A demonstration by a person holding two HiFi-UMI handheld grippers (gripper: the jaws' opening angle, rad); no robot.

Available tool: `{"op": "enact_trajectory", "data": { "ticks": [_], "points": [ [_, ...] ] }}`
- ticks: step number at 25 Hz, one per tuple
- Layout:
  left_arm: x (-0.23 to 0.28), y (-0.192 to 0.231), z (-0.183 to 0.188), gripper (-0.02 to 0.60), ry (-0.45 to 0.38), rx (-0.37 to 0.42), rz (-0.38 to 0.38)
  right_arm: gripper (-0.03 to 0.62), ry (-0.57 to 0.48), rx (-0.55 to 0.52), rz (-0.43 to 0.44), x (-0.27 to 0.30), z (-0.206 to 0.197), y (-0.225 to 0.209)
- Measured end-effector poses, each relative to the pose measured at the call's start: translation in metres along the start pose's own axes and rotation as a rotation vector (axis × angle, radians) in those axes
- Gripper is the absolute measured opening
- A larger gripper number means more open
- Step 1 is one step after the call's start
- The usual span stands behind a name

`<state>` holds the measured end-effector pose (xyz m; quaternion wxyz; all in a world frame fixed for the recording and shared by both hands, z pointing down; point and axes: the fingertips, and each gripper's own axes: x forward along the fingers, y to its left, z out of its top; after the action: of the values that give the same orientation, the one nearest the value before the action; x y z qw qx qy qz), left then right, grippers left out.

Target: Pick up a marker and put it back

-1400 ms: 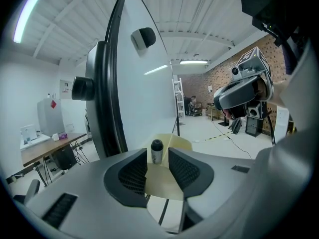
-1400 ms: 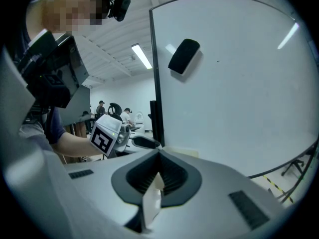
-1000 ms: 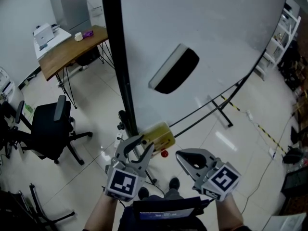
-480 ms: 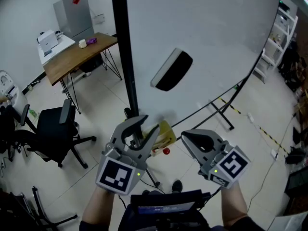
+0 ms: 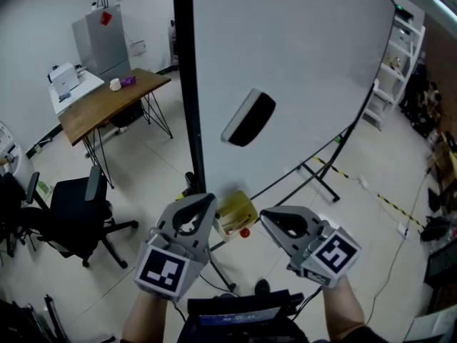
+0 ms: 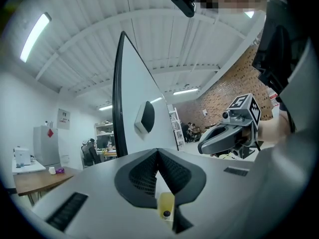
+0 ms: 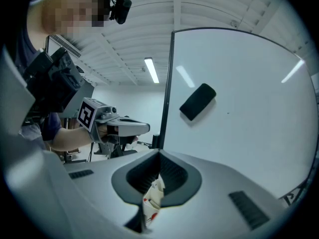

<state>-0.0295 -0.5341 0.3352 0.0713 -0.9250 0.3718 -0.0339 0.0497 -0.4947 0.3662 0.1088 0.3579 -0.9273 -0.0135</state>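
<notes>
Marker (image 5: 245,232) is in neither gripper: left gripper (image 5: 208,201) fingers have just clenched on nothing, right gripper (image 5: 263,217) fingers are clenched empty. Just beyond, between both, this red-tipped thing, probably the marker, sits by the yellow holder (image 5: 234,209); its axis is unclear.

Eraser (image 5: 248,117) sits on the whiteboard (image 5: 300,63), holder (image 5: 236,211) right at the whiteboard's bottom corner, desk (image 5: 107,102) and chair (image 5: 71,206) off to its left, shelving (image 5: 403,41) on its right.
</notes>
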Motion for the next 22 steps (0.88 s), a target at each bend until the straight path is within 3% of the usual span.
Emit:
{"op": "enact_trajectory", "data": {
  "ticks": [6,12,17,22],
  "points": [
    [-0.014,-0.005,-0.002,0.000,0.008,-0.002,-0.032,0.012,-0.008,-0.019,-0.021,-0.002,0.001,0.017],
    [-0.021,-0.015,-0.007,0.000,0.046,-0.063,-0.073,0.012,-0.026,-0.034,-0.025,-0.013,0.004,0.030],
    [-0.026,-0.031,0.000,0.000,0.046,-0.017,-0.022,0.012,-0.082,-0.019,-0.056,-0.040,0.007,0.028],
    [-0.025,-0.067,0.010,0.000,0.048,-0.028,0.027,0.012,-0.073,0.005,-0.036,-0.079,-0.010,0.033]
  ]
}}
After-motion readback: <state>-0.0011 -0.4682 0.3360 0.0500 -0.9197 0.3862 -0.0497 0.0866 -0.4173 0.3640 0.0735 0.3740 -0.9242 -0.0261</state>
